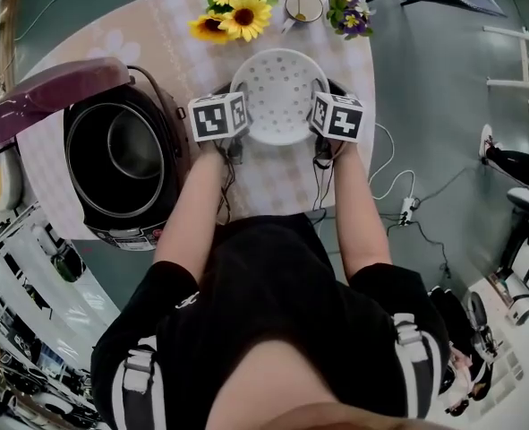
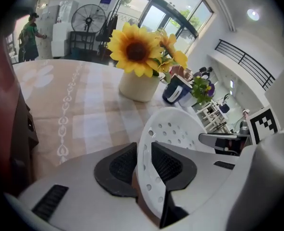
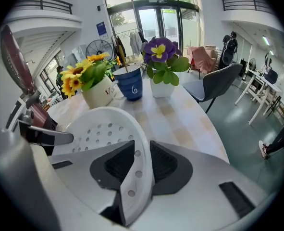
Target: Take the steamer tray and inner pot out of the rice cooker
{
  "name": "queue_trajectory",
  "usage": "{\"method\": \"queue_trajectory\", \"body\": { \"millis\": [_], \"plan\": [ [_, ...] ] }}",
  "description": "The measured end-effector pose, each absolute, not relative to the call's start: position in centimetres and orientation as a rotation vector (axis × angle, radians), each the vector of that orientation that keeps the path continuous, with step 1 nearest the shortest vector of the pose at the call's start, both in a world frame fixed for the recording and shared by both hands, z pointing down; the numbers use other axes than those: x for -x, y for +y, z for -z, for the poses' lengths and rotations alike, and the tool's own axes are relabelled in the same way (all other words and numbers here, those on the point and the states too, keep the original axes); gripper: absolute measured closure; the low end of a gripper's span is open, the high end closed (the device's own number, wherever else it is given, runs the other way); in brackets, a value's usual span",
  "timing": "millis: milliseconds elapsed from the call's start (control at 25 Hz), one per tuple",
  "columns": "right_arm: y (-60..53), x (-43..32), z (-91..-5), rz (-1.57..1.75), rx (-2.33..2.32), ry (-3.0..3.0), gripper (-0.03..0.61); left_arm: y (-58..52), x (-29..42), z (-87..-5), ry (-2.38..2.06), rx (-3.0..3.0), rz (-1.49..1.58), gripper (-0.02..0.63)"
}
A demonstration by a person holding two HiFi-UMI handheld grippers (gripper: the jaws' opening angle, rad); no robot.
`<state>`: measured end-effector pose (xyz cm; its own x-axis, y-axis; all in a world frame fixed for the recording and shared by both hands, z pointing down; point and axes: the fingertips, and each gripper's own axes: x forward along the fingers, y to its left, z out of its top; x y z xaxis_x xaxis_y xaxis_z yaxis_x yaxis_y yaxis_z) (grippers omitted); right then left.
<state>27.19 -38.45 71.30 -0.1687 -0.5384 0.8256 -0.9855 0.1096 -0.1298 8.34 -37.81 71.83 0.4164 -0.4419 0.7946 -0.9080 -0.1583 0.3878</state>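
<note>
I judge the job half done. The steamer tray (image 1: 279, 97) is out of the rice cooker (image 1: 121, 231) and sits on the bench (image 1: 273, 182) in front of me. The inner pot (image 1: 134, 150) is still in the open cooker, so that lift remains. Only the head view shows the pot. The gripper views show what it cannot: the left tool (image 2: 144, 165) and right tool (image 3: 141, 165) each stand narrow around the tray's rim, with the pads seemingly just clear of it rather than clamping.
</note>
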Motion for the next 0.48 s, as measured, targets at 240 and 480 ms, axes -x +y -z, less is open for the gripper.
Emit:
{"method": "queue_trajectory", "body": {
  "millis": [240, 480],
  "plan": [
    [-38.4, -27.1, -68.7, -0.917, -1.539, -1.867, 0.488, -38.2, -7.6, -69.7, -1.262, -1.845, -0.717, 0.479],
    [-37.6, -26.7, -62.0, -0.797, -1.669, -2.055, 0.488, -37.2, -8.1, -64.0, -1.362, -1.982, -0.673, 0.480]
  ]
}}
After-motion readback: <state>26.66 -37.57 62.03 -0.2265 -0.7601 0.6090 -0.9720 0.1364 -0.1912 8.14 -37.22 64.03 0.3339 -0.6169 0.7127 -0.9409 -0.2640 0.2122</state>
